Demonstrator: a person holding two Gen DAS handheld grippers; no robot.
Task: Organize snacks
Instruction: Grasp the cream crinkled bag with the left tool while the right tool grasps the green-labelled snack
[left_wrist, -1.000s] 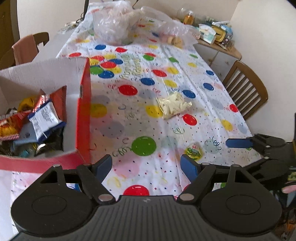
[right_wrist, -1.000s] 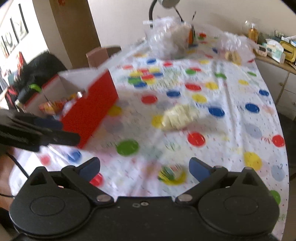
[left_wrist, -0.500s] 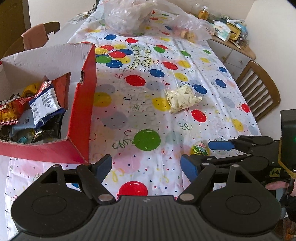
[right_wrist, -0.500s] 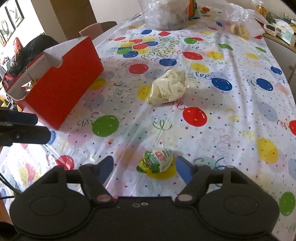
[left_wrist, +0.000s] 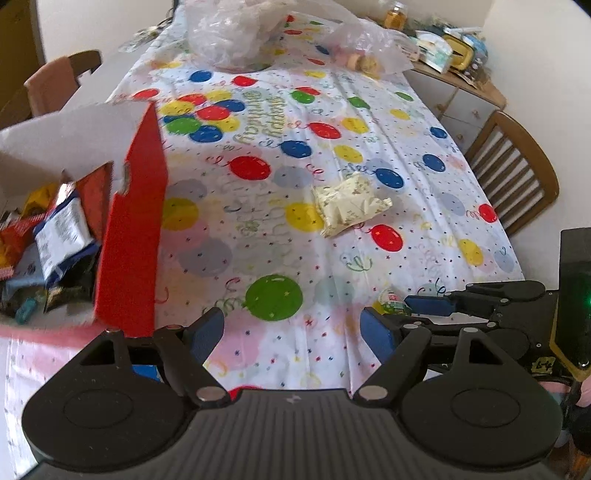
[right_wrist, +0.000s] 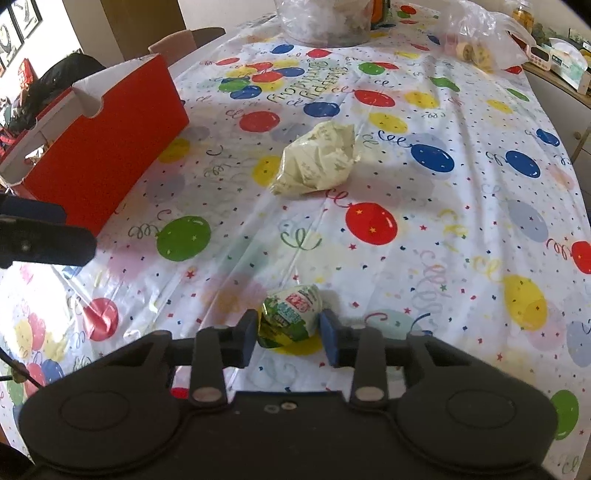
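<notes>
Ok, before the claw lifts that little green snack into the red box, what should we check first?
1. Small green snack sits between the right gripper fingers, whose jaws have just been closing: ok.
2. Pads firmly squeezing it: cannot tell.
3. Left gripper open and holding nothing: ok.
4. Red box open on top: ok.
5. Room left in the box among the snacks already there: cannot tell.
6. Pale yellow bag lies apart from the grab: ok.
</notes>
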